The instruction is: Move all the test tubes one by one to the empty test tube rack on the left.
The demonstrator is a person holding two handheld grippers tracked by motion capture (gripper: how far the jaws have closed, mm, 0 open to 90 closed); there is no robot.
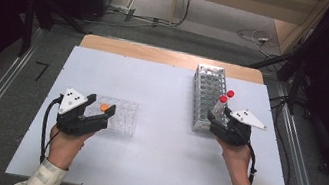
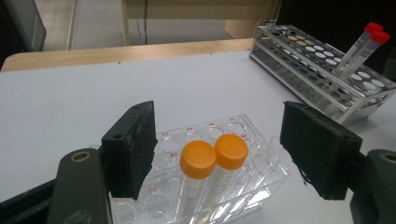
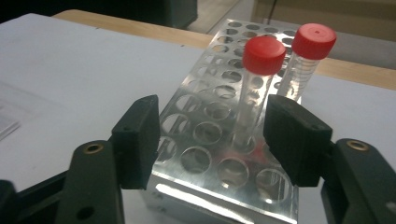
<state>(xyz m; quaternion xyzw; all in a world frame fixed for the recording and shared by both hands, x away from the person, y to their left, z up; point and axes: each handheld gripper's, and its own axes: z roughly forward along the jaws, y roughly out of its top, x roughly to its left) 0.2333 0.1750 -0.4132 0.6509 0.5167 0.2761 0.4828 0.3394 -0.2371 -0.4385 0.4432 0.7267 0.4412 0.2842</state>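
Observation:
Two orange-capped tubes (image 2: pixel 198 158) (image 2: pixel 230 150) stand side by side in a clear plastic rack (image 2: pixel 201 128) on the white table. My left gripper (image 2: pixel 224 140) is open, its jaws on either side of the two caps without touching them. In the high view that gripper (image 1: pixel 99 111) sits at the clear rack's (image 1: pixel 123 116) left end. Two red-capped tubes (image 3: pixel 264 53) (image 3: pixel 314 39) stand in a metal hole rack (image 3: pixel 187 102). My right gripper (image 3: pixel 217 133) is open at the rack's near end. The nearer red-capped tube stands between its jaws, close to the right one, and no pad presses on it.
The metal rack (image 1: pixel 208 87) runs from the right gripper (image 1: pixel 218 119) toward the table's far edge. A bare white tabletop (image 1: pixel 166 98) lies between the two racks. Dark stands and cables (image 1: pixel 258 37) surround the table on the floor.

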